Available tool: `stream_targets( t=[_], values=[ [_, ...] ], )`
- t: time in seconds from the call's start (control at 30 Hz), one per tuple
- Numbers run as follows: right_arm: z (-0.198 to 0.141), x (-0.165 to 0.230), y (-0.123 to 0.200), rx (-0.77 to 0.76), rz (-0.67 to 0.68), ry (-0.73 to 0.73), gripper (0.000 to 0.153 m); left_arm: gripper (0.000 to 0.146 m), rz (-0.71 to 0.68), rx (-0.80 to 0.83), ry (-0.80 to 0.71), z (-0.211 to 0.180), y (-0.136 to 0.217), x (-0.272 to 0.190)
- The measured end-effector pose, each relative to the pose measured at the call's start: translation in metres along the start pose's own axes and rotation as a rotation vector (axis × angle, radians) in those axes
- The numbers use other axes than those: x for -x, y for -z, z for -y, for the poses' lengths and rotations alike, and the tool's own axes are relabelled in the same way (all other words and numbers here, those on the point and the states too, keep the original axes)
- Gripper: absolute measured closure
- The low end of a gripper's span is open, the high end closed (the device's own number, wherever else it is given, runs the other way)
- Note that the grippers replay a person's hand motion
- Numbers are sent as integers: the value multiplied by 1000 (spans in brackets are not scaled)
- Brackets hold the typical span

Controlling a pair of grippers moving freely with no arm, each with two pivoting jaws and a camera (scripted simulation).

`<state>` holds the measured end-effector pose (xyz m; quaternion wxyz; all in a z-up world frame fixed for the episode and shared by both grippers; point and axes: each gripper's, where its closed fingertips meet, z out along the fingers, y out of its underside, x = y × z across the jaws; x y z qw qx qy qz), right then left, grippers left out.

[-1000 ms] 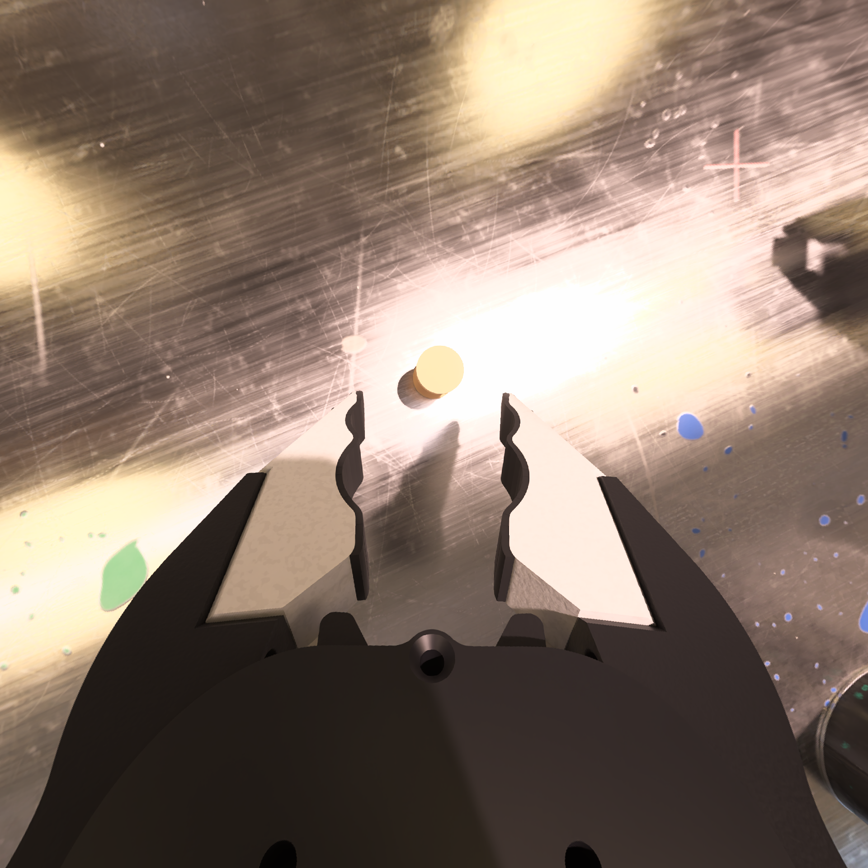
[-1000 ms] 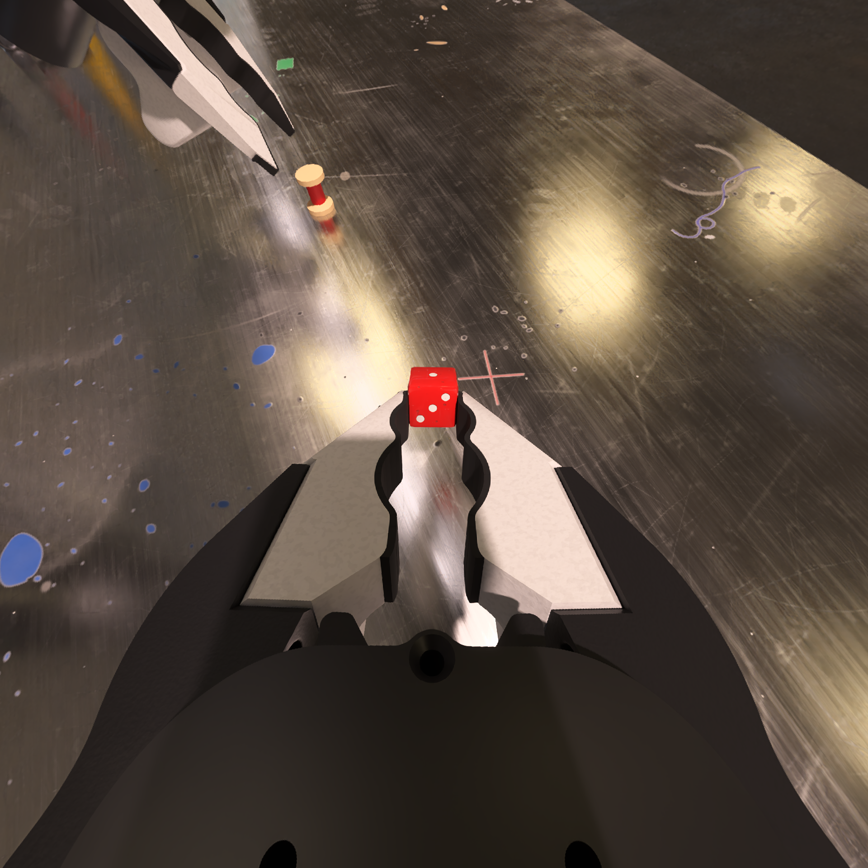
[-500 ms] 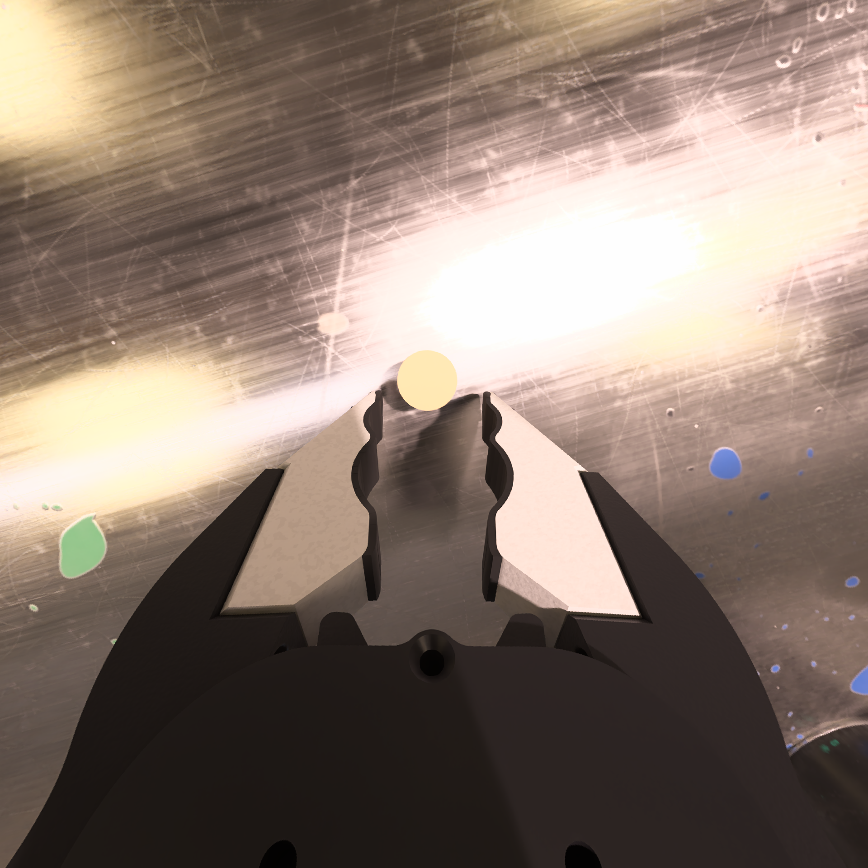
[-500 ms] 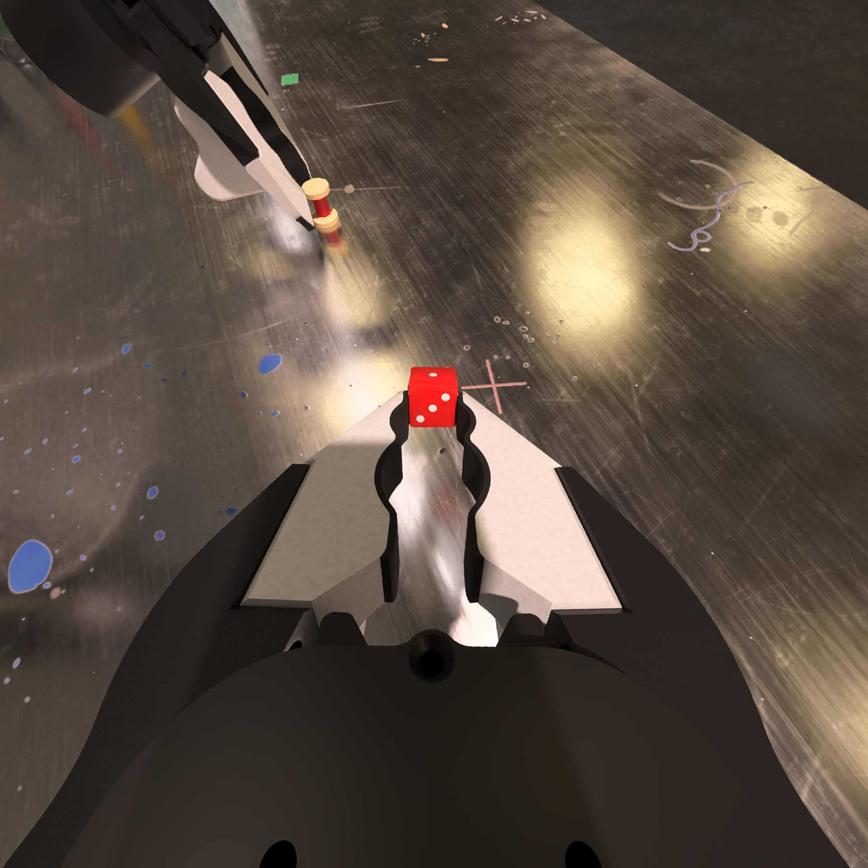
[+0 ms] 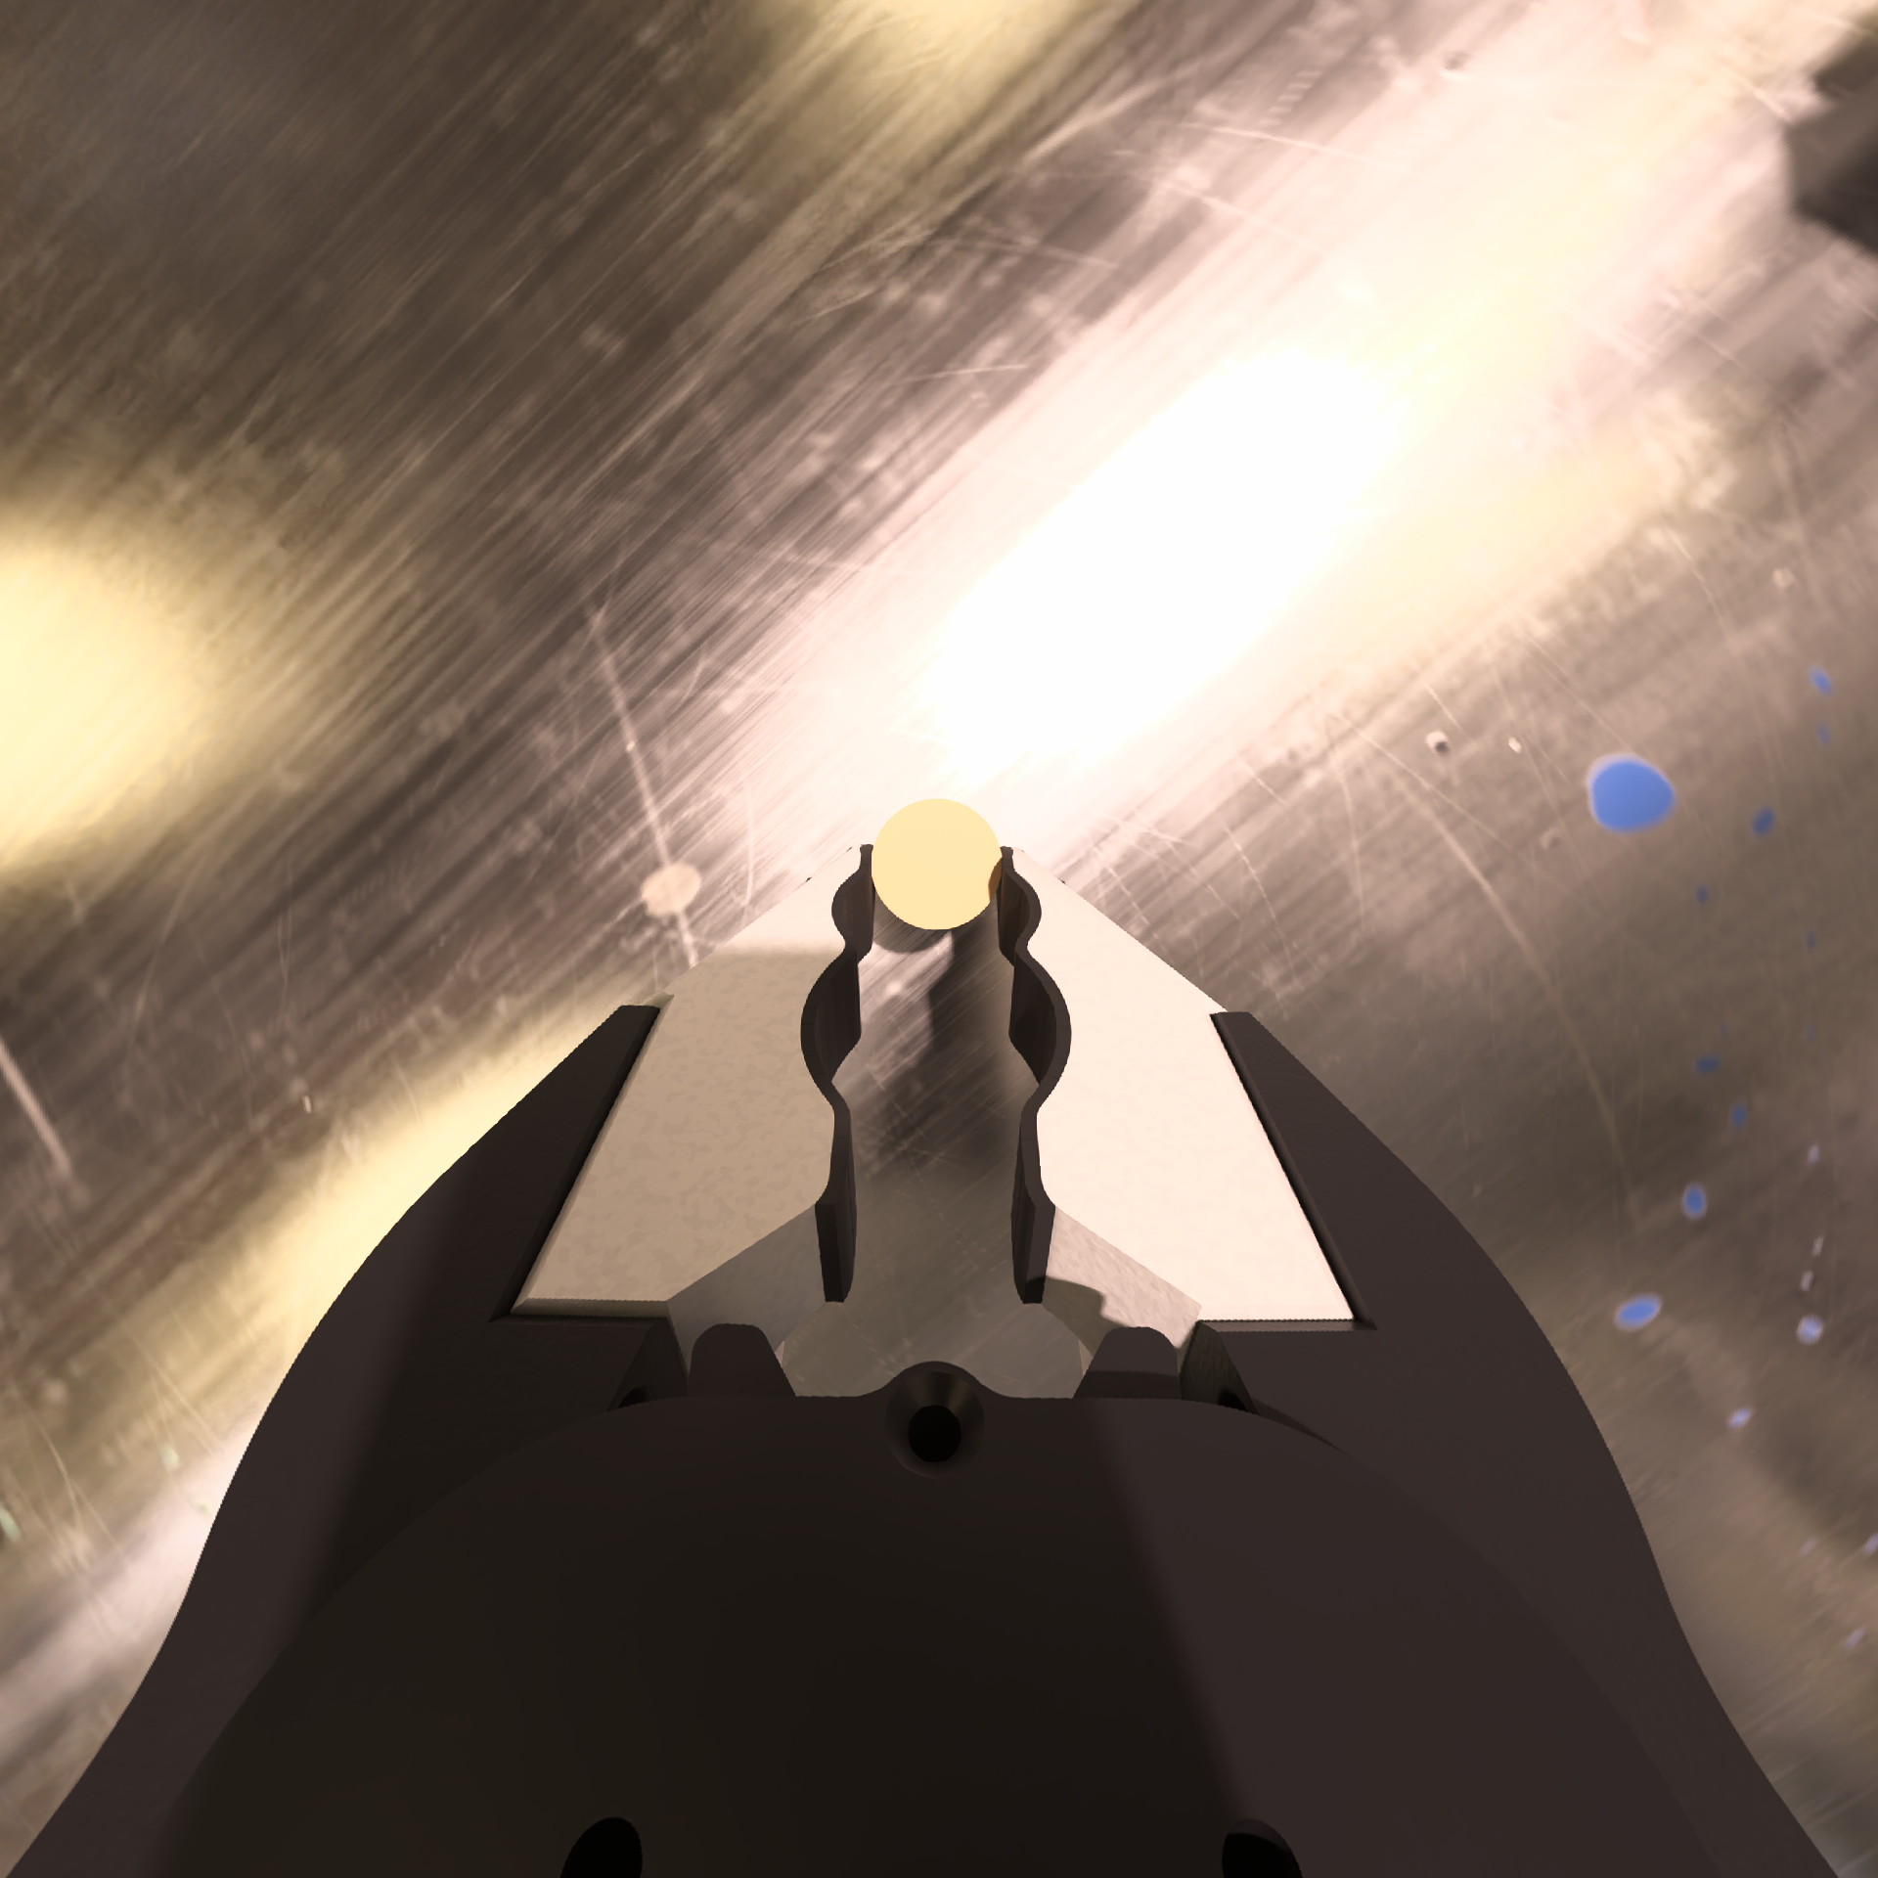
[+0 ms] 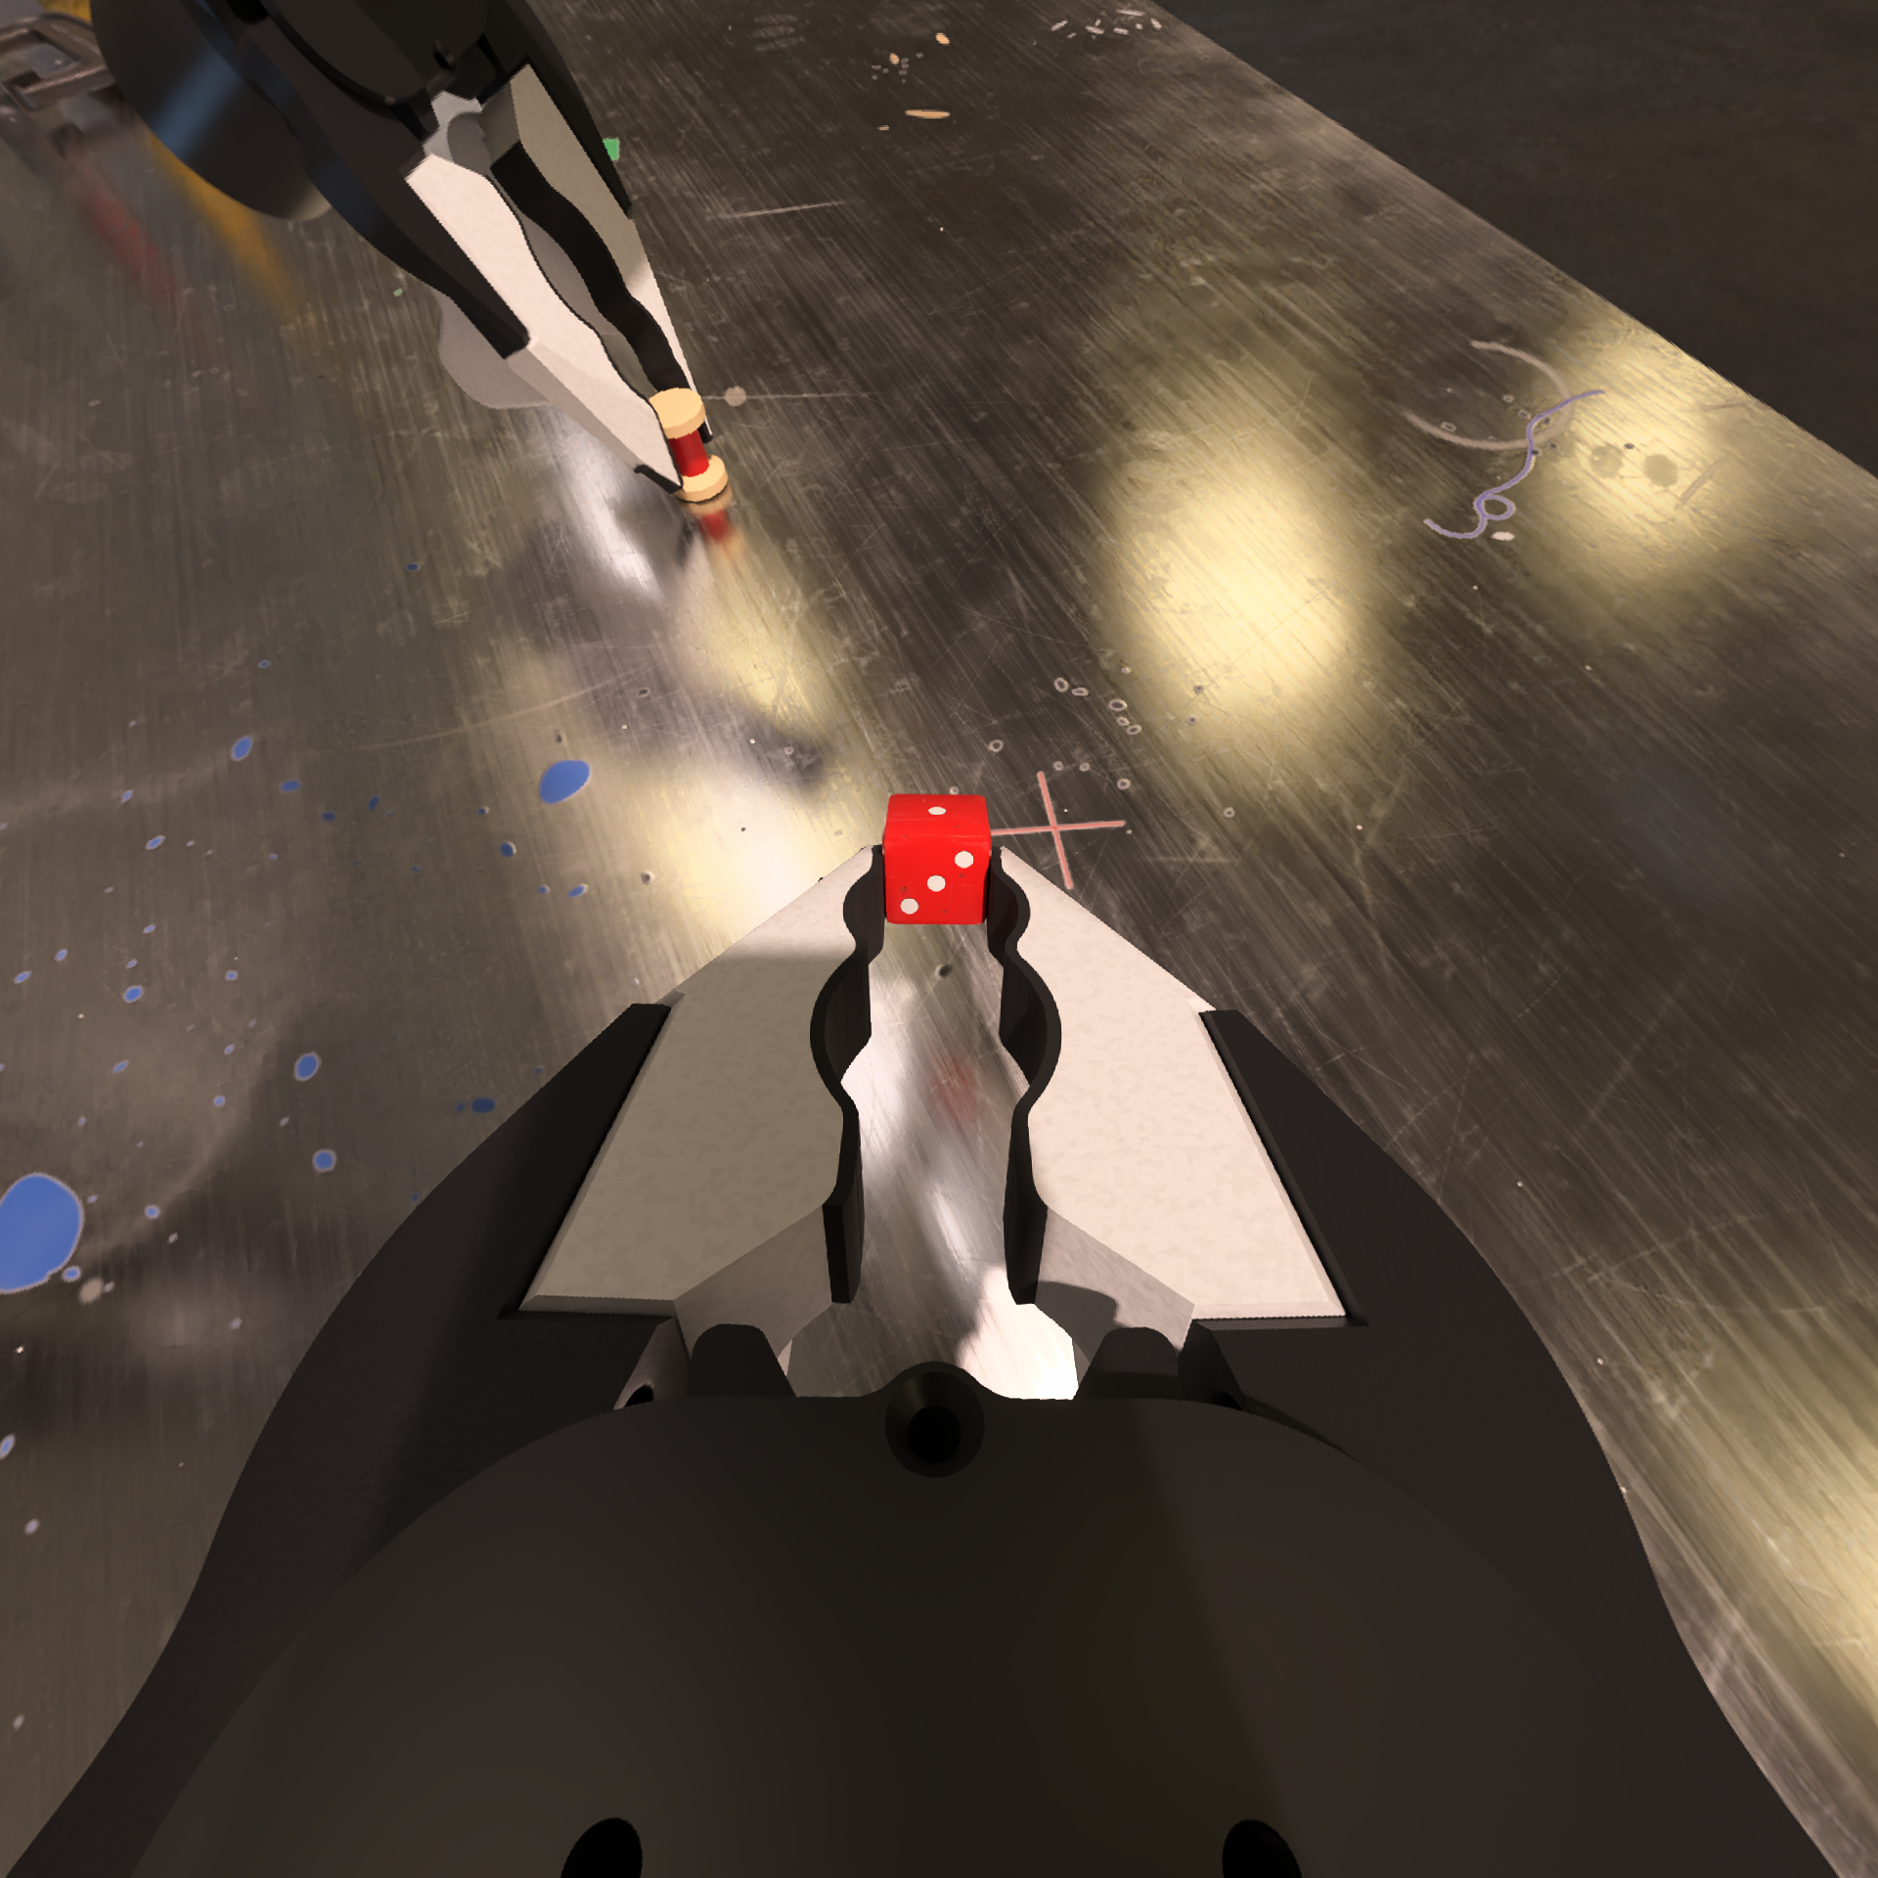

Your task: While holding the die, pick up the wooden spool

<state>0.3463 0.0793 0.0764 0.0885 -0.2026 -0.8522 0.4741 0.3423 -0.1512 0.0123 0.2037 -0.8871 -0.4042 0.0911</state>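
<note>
Wooden spool [image 5: 935,863], upright on the scratched metal table [image 6: 1321,915], sits gripped between the tips of the left gripper [image 5: 935,874], while nearer in the right wrist view the right gripper [image 6: 936,864] clamps the red die [image 6: 936,859] just above that table.
</note>
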Motion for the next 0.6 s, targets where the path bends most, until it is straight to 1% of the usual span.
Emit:
stream_targets(
  t=[0.1, 0.2, 0.33, 0.4, 0.47, 0.53, 0.6],
  values=[
    [-1, -2, 0, 5, -9, -1, 134, 123, -104, -45, -174, 5, 4, -7],
    [-1, -3, 1, 6, -17, -5, 134, 123, -225, -85, -297, 9, 13, -16],
    [-4, -6, 0, 16, -27, -12, 134, 123, -365, -60, -456, 12, 29, -35],
    [-5, -7, -1, 22, -29, -14, 134, 123, -393, -42, -571, 18, 35, -49],
    [-7, -7, -2, 32, -31, -15, 134, 123, -397, 6, -690, 20, 35, -64],
    [-9, -8, -3, 42, -32, -17, 134, 123, -379, 74, -787, 17, 25, -75],
    [-12, -10, -3, 52, -36, -20, 134, 123, -341, 147, -839, 11, 13, -79]
  ],
)
